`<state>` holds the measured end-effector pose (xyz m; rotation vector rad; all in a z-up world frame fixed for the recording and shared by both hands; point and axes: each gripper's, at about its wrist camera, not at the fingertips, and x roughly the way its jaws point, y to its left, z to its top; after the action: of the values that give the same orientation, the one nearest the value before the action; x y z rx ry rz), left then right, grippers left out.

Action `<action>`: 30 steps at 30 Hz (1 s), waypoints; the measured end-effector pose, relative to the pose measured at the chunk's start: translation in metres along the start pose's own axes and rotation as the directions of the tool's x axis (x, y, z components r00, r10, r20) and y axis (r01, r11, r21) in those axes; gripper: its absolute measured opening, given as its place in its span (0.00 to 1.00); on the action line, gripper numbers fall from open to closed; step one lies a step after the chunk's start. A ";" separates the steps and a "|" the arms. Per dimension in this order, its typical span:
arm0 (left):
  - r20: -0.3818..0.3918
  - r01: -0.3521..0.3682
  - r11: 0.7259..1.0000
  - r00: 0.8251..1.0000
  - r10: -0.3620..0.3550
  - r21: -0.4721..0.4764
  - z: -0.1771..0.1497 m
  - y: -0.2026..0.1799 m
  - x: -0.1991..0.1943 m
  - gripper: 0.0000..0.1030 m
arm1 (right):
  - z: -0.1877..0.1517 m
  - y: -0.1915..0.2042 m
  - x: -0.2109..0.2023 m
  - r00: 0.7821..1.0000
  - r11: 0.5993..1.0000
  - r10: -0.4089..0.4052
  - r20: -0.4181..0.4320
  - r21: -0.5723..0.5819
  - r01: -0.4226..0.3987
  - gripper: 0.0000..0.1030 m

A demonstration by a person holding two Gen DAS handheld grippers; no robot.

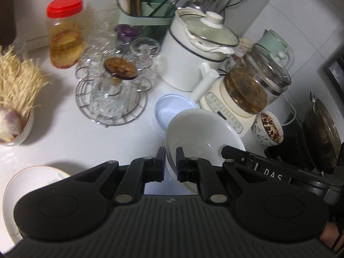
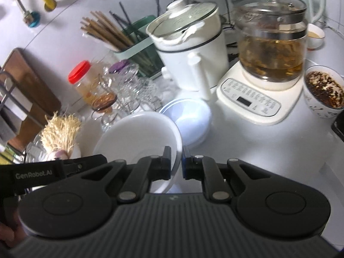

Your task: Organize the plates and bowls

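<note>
A white bowl is held tilted above the white counter by both grippers. My left gripper is shut on its near rim. My right gripper is shut on the opposite rim of the same bowl, and its finger shows at the right in the left wrist view. A pale blue plate lies on the counter just beyond the bowl, also seen in the right wrist view. A white plate with a thin rim line lies at the lower left under the left gripper.
A white electric pot, a glass kettle on a cream base, a patterned cup of dark food, a wire rack of glasses, a red-lidded jar, a chopstick holder and a bowl with dried roots crowd the counter.
</note>
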<state>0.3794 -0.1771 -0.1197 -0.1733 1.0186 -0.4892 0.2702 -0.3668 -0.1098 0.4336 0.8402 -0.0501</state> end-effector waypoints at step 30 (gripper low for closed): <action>-0.158 -0.095 0.992 0.984 0.082 -0.082 -0.033 0.043 0.035 0.11 | -0.032 0.016 0.051 0.969 0.996 -0.021 -0.245 -0.094 -0.002 0.14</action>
<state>0.3796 -0.1535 -0.1798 -0.1708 1.1958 -0.3804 0.2847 -0.3337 -0.1600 0.3511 1.0847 0.0356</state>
